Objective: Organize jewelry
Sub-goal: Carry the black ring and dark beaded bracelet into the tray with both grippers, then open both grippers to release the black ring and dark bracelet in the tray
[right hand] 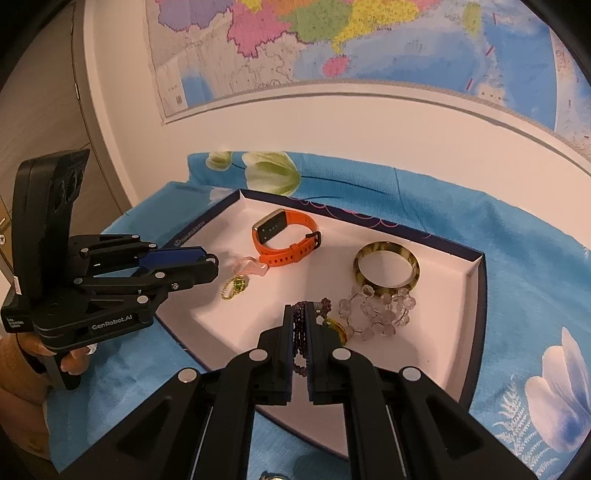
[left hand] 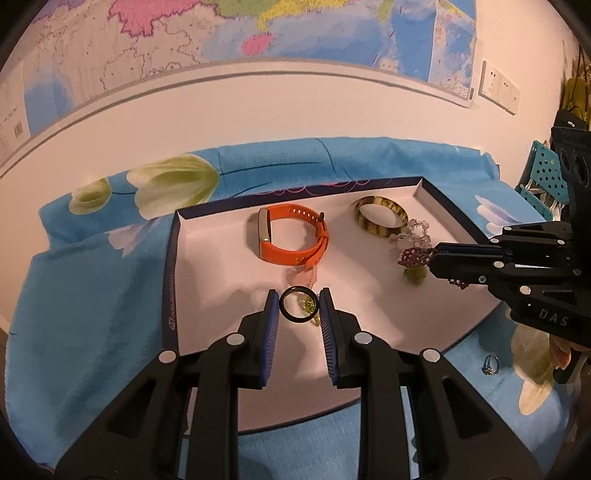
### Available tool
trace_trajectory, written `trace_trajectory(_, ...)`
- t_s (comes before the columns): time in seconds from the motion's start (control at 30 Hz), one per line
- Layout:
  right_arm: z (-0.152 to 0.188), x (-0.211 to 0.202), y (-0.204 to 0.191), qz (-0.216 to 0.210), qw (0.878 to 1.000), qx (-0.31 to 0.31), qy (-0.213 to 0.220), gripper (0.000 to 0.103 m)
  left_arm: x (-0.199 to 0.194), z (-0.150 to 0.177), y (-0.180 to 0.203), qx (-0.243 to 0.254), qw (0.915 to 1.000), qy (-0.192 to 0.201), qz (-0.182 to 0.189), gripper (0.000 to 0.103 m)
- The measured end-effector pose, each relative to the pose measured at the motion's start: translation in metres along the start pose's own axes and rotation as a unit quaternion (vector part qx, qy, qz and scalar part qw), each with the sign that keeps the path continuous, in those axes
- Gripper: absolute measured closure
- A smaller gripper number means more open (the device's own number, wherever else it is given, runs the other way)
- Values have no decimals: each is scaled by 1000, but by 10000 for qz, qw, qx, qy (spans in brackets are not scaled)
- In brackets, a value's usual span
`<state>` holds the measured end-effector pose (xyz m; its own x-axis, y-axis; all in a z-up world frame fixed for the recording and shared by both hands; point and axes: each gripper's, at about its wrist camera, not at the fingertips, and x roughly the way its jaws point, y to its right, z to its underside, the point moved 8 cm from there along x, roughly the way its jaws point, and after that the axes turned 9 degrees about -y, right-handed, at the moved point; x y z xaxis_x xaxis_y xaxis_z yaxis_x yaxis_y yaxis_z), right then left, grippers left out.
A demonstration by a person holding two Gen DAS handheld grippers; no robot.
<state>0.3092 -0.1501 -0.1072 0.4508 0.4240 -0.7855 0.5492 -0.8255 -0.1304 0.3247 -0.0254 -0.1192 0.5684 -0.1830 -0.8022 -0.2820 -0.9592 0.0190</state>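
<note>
A shallow white box tray [left hand: 207, 266] [right hand: 436, 354] with a dark blue rim lies on a blue flowered cloth. In it are an orange watch band [left hand: 291, 236] [right hand: 288, 240], a mottled bangle [left hand: 380, 219] [right hand: 386, 269], a clear bead bracelet [left hand: 415, 236] [right hand: 376, 314] and a green-and-gold pendant [right hand: 234, 288]. My left gripper [left hand: 297, 308] [right hand: 207, 264] holds a black ring [left hand: 298, 304] between its blue pads above the tray. My right gripper [right hand: 300, 325] [left hand: 430, 258] is shut on a purple bead bracelet [right hand: 300, 328] [left hand: 412, 256] over the tray's right part.
A small ring [left hand: 490, 365] lies on the cloth [left hand: 92, 295] outside the tray's near right edge. A wall map [left hand: 221, 33] hangs behind. Wall sockets [left hand: 498, 86] and a teal perforated holder [left hand: 546, 166] are at the right.
</note>
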Motion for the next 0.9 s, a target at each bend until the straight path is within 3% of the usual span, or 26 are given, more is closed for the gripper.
trace_trajectory(0.53, 11, 18, 19, 209, 9993, 149, -283, 97, 31, 2, 9, 74, 9991, -390, -154, 80)
trace_trajectory(0.77, 13, 9, 28, 260, 9988, 379, -163, 90, 18, 0, 7, 27, 9996, -167, -221, 59)
trace_trajectory(0.83, 14, 3, 30, 284, 9986, 448, -88, 83, 9, -1, 5, 1, 9997, -49, -241, 57)
trace_trajectory(0.9, 16, -6, 32, 256, 9984, 510, -11, 82, -3, 0, 4, -6, 9997, 87, -223, 55)
